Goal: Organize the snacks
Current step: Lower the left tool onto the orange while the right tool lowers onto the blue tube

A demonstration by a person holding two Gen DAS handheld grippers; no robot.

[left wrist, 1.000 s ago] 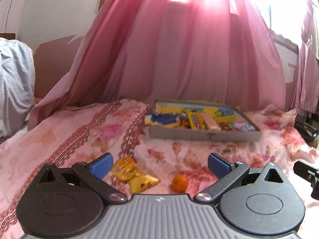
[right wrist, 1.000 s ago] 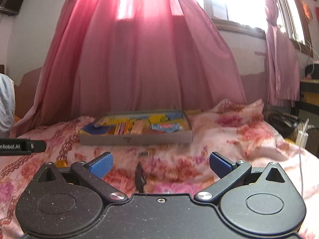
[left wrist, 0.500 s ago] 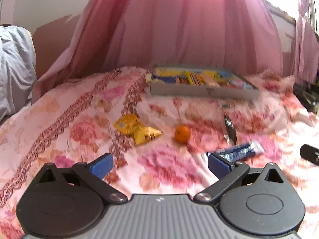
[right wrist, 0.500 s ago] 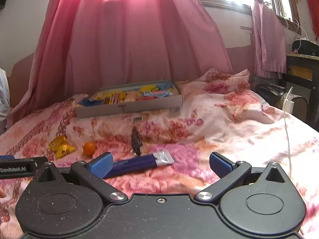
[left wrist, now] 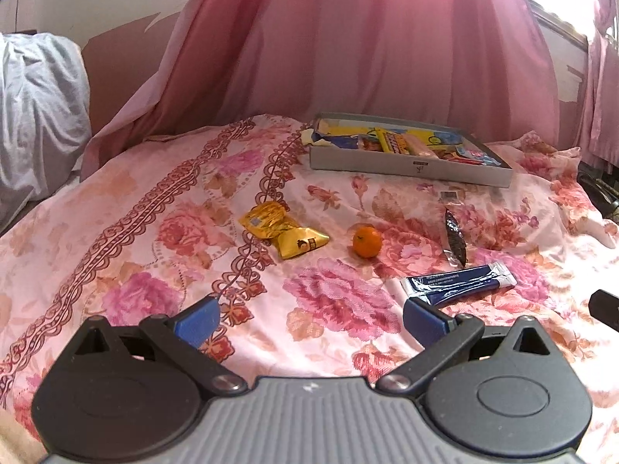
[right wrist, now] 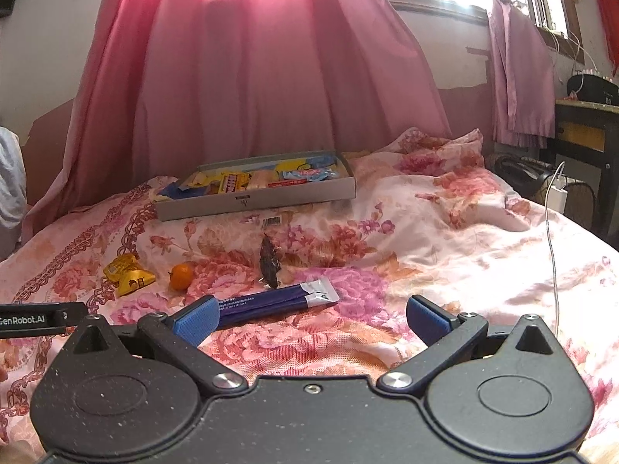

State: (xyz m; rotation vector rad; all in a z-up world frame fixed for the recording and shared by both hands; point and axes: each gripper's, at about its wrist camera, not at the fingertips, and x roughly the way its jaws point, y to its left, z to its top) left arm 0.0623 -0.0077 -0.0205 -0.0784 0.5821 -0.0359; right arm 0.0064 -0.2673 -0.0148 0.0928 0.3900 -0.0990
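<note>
On a floral bedspread lie two yellow snack packets [left wrist: 282, 230] [right wrist: 127, 273], a small orange [left wrist: 366, 241] [right wrist: 180, 276], a dark thin packet [left wrist: 454, 237] [right wrist: 269, 261] and a blue stick pack [left wrist: 458, 283] [right wrist: 276, 302]. A flat grey box [left wrist: 406, 164] [right wrist: 255, 198] full of snacks sits at the far side. My left gripper [left wrist: 311, 319] hovers open above the cloth, short of the loose snacks. My right gripper [right wrist: 311, 319] is open too, its left fingertip just in front of the blue stick pack. Both hold nothing.
Pink curtains hang behind the bed. A grey-white bundle of cloth [left wrist: 35, 112] lies at the left. To the right of the bed are a dark desk [right wrist: 588, 131], a white charger with its cable [right wrist: 557, 193] and dark items on the floor.
Both grippers have risen and tilted down, so the loose snacks on the bedspread came into view. Both stay open and nothing was picked up.
</note>
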